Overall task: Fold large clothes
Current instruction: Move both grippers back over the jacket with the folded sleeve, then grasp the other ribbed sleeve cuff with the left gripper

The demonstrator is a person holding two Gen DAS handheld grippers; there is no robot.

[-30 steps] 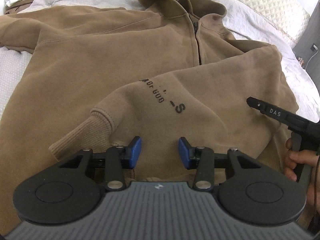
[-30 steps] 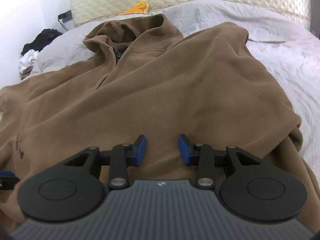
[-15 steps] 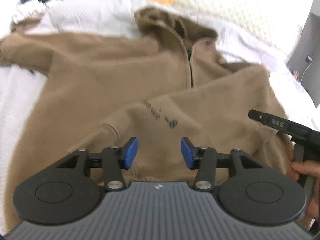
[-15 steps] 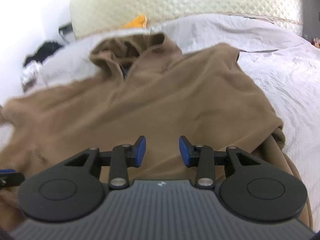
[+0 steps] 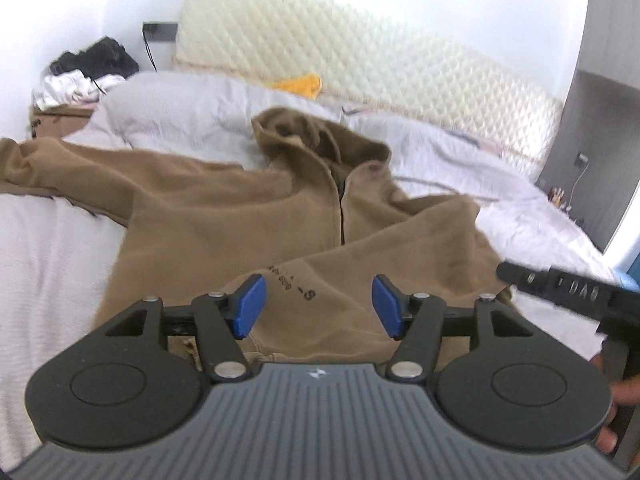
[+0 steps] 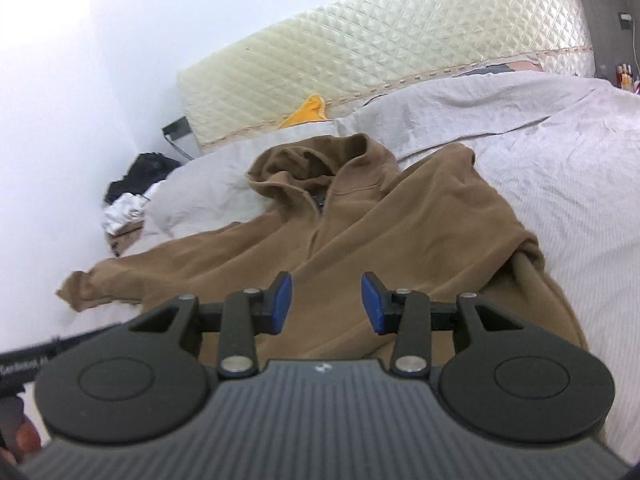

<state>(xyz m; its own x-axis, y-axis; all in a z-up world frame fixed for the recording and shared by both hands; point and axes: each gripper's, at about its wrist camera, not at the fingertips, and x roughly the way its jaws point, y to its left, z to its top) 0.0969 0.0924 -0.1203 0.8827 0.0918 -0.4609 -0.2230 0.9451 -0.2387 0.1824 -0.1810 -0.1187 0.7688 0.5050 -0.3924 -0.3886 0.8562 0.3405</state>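
A brown hoodie [image 5: 248,216] is lying flat on the bed [image 5: 44,240], filling the middle of both frames, hood toward the quilted headboard [image 6: 400,48] at the top. One sleeve is lying folded across the chest; the other is stretching toward the left edge. The left gripper [image 5: 316,306] is hovering above the hem, its jaws spread and just having been opening, with nothing between them. The right gripper [image 6: 326,304] is likewise hovering with jaws apart, gripping nothing.

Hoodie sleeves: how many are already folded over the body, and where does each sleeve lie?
1. One sleeve of the hoodie is folded across the front, cuff near the hem. The other sleeve still stretches out flat across the bed.
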